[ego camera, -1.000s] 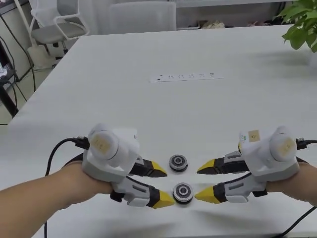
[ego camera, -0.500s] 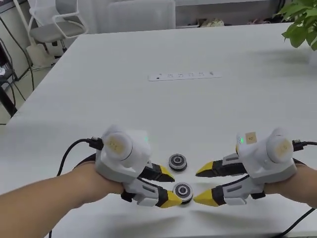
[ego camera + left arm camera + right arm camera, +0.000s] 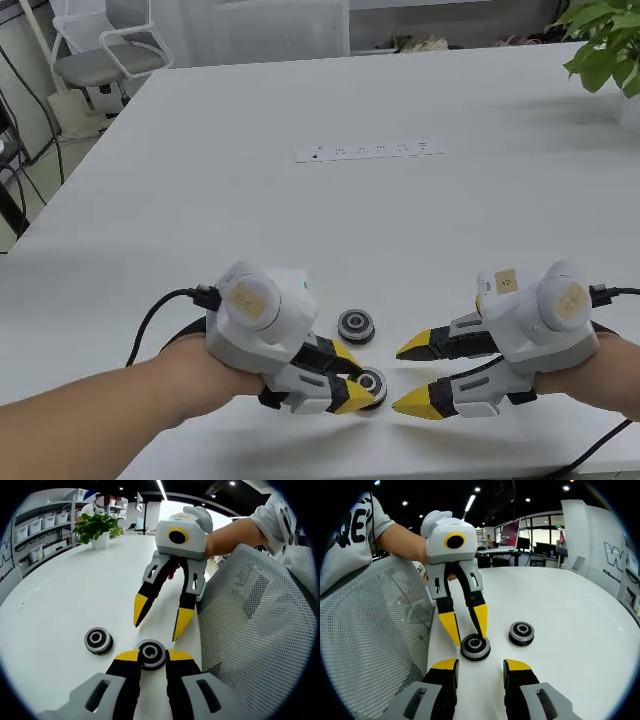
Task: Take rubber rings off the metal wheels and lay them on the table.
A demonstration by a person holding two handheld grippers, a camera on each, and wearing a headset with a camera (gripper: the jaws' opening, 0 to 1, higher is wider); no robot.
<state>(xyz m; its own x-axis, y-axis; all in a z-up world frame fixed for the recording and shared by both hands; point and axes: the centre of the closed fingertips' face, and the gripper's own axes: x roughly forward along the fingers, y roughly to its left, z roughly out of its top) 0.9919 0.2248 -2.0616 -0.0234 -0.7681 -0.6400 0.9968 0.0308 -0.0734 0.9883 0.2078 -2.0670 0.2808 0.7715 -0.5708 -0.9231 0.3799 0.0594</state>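
Two small metal wheels with black rubber rings lie flat near the front edge of the white table (image 3: 300, 230). The near wheel (image 3: 374, 382) (image 3: 151, 653) (image 3: 475, 647) sits between the yellow tips of my left gripper (image 3: 354, 380) (image 3: 152, 656) (image 3: 470, 639), whose jaws touch it on both sides. The far wheel (image 3: 356, 325) (image 3: 98, 640) (image 3: 521, 633) lies free just beyond. My right gripper (image 3: 408, 378) (image 3: 481, 666) (image 3: 156, 629) faces the left one, open, its tips a short way from the near wheel.
A white power strip (image 3: 360, 152) lies mid-table. A potted plant (image 3: 602, 40) stands at the far right corner, and an office chair (image 3: 100, 55) beyond the far left. A mesh chair back (image 3: 250, 630) (image 3: 375, 630) is close behind the front edge.
My left gripper has slid right, and its jaws have narrowed around the near wheel. The right gripper has dropped slightly and stays open. Neither wheel has moved.
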